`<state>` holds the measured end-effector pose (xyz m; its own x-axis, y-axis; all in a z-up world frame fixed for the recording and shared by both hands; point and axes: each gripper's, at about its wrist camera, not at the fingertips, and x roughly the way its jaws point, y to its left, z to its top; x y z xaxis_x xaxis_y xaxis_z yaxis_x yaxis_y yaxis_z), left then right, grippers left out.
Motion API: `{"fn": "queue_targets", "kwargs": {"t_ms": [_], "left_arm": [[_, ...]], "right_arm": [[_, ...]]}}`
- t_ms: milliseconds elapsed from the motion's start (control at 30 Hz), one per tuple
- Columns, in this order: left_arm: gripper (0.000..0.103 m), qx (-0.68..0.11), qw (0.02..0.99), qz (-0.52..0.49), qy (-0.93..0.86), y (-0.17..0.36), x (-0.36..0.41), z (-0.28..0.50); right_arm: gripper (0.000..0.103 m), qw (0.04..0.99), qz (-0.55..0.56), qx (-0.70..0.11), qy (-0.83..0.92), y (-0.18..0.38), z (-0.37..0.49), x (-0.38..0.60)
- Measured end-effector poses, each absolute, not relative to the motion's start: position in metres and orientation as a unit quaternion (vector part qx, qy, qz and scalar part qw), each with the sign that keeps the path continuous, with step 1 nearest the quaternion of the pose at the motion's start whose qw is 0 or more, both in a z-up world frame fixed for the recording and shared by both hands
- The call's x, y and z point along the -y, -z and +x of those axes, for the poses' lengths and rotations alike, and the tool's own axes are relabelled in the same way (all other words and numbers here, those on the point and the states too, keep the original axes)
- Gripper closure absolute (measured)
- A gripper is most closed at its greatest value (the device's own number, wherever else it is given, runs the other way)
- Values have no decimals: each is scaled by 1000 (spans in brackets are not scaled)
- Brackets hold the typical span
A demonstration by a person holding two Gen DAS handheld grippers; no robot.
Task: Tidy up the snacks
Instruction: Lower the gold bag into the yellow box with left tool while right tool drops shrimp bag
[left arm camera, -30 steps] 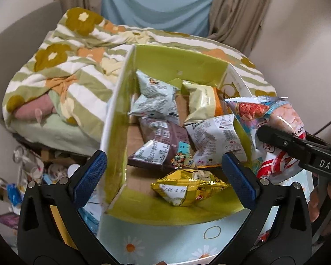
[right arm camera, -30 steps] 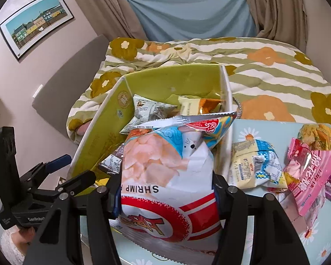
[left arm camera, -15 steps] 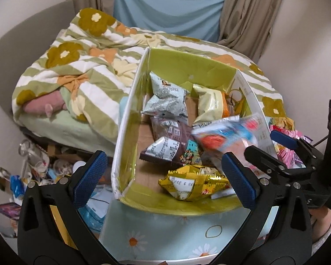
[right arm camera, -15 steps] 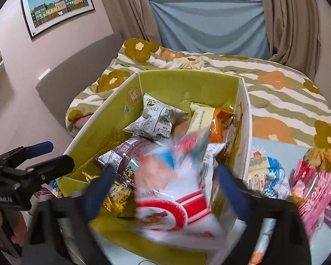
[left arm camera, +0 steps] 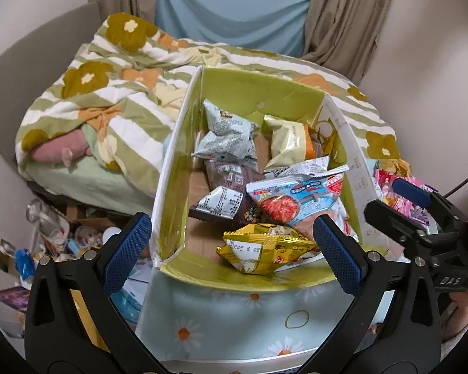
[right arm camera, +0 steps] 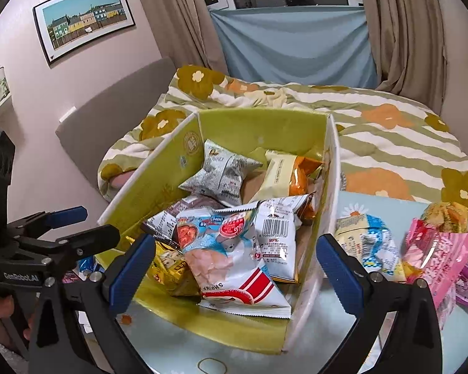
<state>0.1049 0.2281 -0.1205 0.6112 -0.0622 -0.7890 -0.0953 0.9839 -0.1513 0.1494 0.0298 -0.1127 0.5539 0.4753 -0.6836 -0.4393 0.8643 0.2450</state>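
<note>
A green cardboard box [left arm camera: 252, 90] [right arm camera: 255, 124] stands on a daisy-print table and holds several snack bags. The shrimp chip bag [right arm camera: 231, 258] [left arm camera: 296, 199] lies on top of them near the box's front right corner. A gold bag [left arm camera: 265, 249] lies at the front, a grey bag [right arm camera: 218, 174] at the back. My right gripper [right arm camera: 231, 274] is open and empty, just above the front of the box. My left gripper [left arm camera: 234, 252] is open and empty, before the box's front wall. Each gripper shows in the other's view.
More snack bags lie on the table right of the box: a blue and yellow one [right arm camera: 371, 243] and pink ones [right arm camera: 436, 252] [left arm camera: 399, 187]. A bed with a flowered quilt [right arm camera: 390, 124] lies behind. Clutter [left arm camera: 53, 237] covers the floor at left.
My right gripper opened and let go of the shrimp chip bag, which dropped into the box. The right gripper drew back a little. The left gripper stayed open.
</note>
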Motion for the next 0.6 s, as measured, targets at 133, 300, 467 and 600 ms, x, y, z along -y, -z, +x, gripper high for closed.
{"fn": "queue_targets", "kwargs": {"t_ms": [133, 300, 467, 600], "left_arm": [[0, -432, 898, -84, 4, 110, -220, 101], [0, -422, 904, -69, 30, 97, -203, 97], [0, -412, 907, -52, 61, 84, -174, 101], [0, -407, 908, -34, 89, 76, -138, 107]], "right_arm": [[1, 887, 24, -387, -250, 96, 140, -20], [1, 894, 44, -381, -232, 79, 124, 2], [0, 907, 64, -372, -185, 62, 110, 36], [1, 915, 72, -370, -145, 54, 103, 75]]}}
